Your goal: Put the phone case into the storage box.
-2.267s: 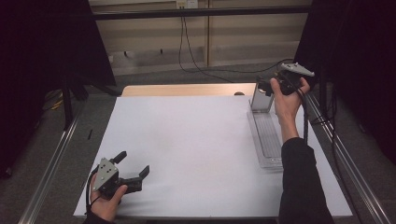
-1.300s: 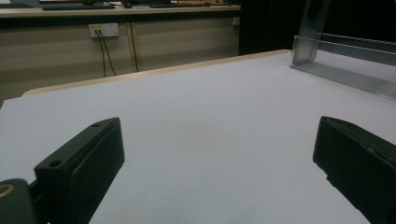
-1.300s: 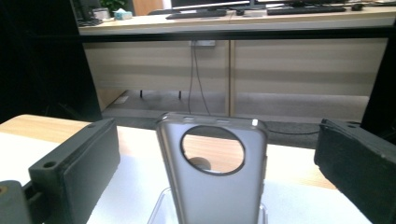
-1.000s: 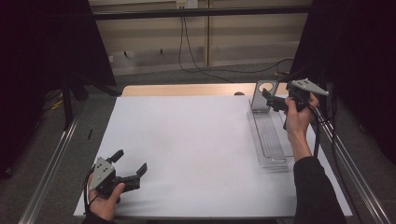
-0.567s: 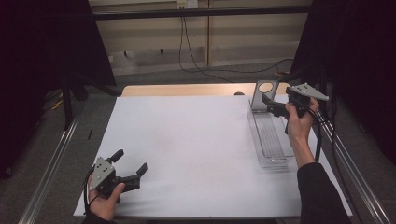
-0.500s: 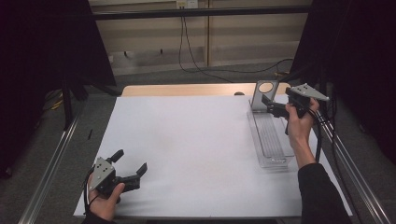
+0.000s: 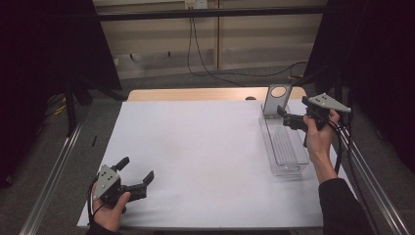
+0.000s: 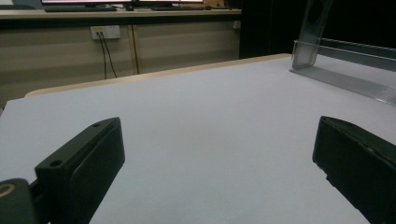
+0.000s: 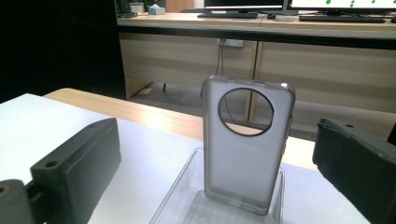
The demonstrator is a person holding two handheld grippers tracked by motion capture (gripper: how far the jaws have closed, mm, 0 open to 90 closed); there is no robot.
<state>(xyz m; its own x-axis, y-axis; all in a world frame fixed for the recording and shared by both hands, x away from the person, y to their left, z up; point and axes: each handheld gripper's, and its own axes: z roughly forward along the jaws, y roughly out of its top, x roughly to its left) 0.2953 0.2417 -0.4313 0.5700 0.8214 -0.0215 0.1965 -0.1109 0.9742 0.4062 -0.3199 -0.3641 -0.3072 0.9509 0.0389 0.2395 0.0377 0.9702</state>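
A translucent grey phone case (image 7: pixel 277 100) with a round hole stands upright at the far end of a clear plastic tray (image 7: pixel 288 171) on the right of the white table top (image 7: pixel 205 142). My right gripper (image 7: pixel 292 110) hovers just right of the case, open, jaws pointing at it and apart from it. In the right gripper view the phone case (image 9: pixel 245 177) stands between and beyond the right gripper (image 9: pixel 215 135) jaws. My left gripper (image 7: pixel 137 169) rests open at the near left corner, nothing between its jaws. The left gripper (image 8: pixel 217 140) looks across bare white surface toward the tray (image 8: pixel 345 77).
A strip of wooden table (image 7: pixel 195 94) shows beyond the white sheet. Metal rails (image 7: pixel 54 166) run along both sides of the table. Cables (image 7: pixel 210 68) lie on the floor behind. Dark curtains flank the table.
My right gripper has come down from above the tray's far end and settled to the right of the case, jaws toward it. The left gripper has stayed put.
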